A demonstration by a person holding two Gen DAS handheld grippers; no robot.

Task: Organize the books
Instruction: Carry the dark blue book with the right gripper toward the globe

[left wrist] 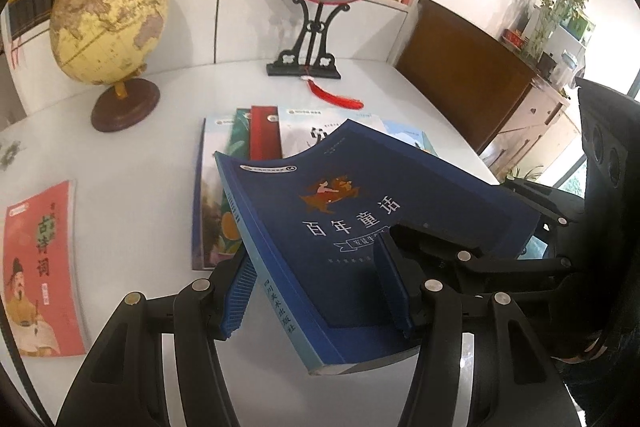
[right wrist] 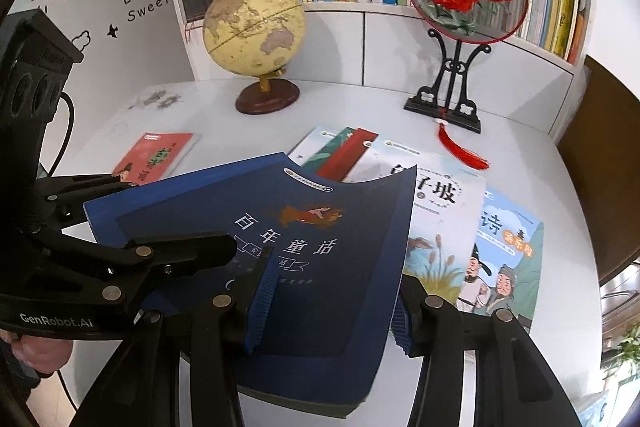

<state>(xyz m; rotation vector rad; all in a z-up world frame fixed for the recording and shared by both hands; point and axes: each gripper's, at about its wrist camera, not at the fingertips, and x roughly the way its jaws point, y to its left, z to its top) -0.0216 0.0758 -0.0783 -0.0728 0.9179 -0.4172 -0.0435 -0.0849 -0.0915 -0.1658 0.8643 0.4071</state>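
Navy paperback (left wrist: 360, 227) held tilted above fanned books (right wrist: 440, 219) on table (left wrist: 140, 187): left gripper (left wrist: 320, 291) and right gripper (right wrist: 324, 299) each clamped on its near edge. Cover bends; likely floppy, med. weight; grip w/ both near spine.

I am seeing both views evenly bright, with daylight coming in from a window (left wrist: 634, 83) at the right edge of the left view. The white counter (left wrist: 152, 163) is showing soft glare. Fisheye distortion is bending the shelf (right wrist: 360, 7) lines, dark vignetting is ringing the corners, and edges are looking slightly soft.
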